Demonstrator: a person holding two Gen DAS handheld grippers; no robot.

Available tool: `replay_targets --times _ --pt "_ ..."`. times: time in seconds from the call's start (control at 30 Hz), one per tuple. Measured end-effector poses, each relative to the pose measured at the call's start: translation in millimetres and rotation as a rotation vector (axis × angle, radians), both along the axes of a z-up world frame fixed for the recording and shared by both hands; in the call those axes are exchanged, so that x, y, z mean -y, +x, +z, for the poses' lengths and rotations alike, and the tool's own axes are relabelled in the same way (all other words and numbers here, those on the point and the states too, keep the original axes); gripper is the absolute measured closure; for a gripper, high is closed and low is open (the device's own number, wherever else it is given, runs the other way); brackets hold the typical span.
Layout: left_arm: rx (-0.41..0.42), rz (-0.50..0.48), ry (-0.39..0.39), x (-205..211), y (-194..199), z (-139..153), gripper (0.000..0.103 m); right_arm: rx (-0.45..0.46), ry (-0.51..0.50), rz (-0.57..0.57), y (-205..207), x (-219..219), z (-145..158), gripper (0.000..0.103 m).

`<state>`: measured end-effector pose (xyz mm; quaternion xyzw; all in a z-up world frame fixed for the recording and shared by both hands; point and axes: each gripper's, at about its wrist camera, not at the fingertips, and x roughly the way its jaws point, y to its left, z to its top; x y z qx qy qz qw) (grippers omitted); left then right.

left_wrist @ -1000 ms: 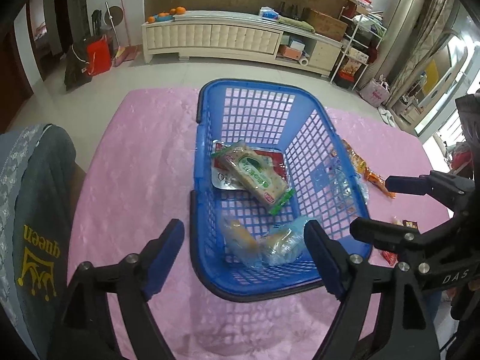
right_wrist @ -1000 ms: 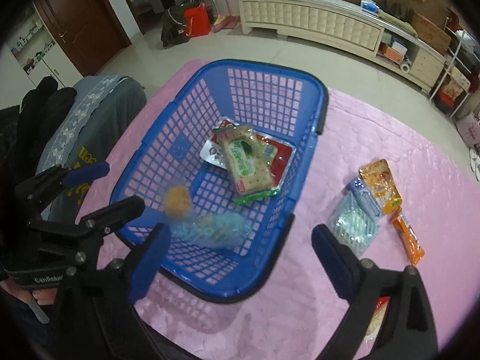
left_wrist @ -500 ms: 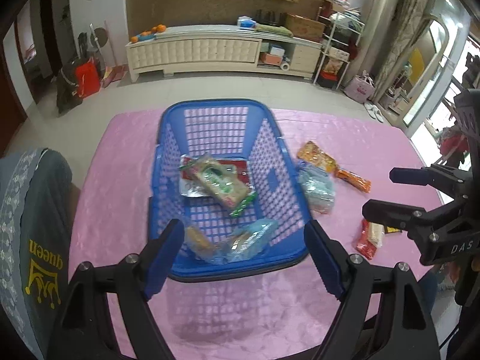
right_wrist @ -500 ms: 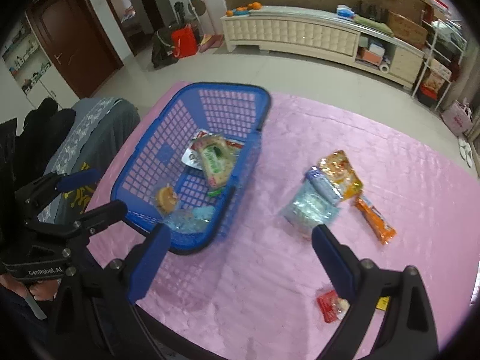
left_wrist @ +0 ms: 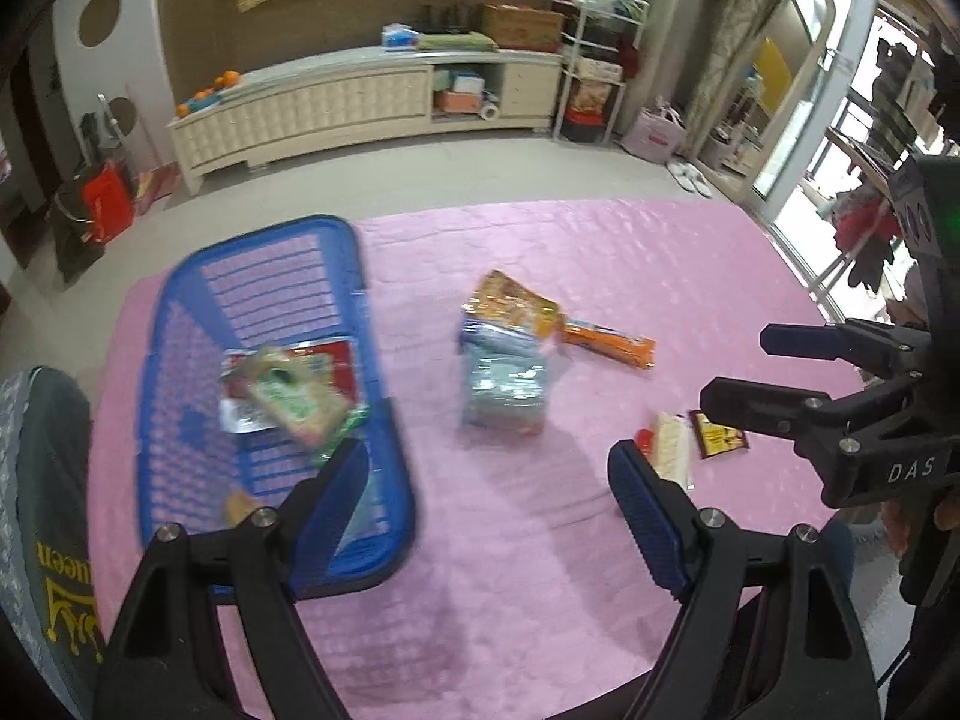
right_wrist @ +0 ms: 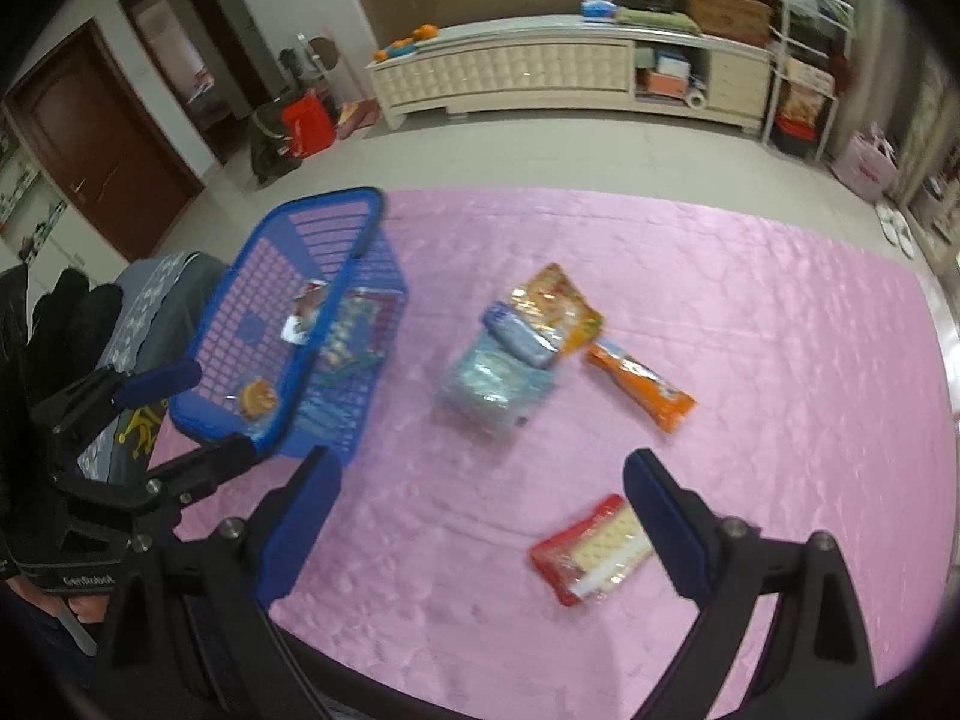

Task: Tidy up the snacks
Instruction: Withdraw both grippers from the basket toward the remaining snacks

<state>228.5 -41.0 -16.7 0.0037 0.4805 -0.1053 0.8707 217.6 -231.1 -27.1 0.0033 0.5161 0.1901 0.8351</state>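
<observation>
Snacks (right_wrist: 495, 375) loose on pink cloth (right_wrist: 750, 312), blue basket (right_wrist: 240, 324) beside; both grippers open, empty

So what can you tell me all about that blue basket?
The blue basket looks like plastic, with lattice walls and floor and a thicker rounded rim. It stands upright at one end of the pink tablecloth. Inside lie a green cracker pack over a red and silver packet, plus clear-wrapped snacks. Nothing grips it; other snacks lie apart.
</observation>
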Motion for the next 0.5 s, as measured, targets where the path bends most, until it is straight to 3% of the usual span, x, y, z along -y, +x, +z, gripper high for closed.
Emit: replay_targets --times 0.3,0.5 --pt "-0.047 -0.066 0.079 55 39 -31 0.023 -0.048 0.027 -0.082 15 52 -25 0.006" --pt "-0.116 -0.056 0.092 67 66 -61 0.023 -0.109 0.034 -0.114 33 71 -58 0.006"
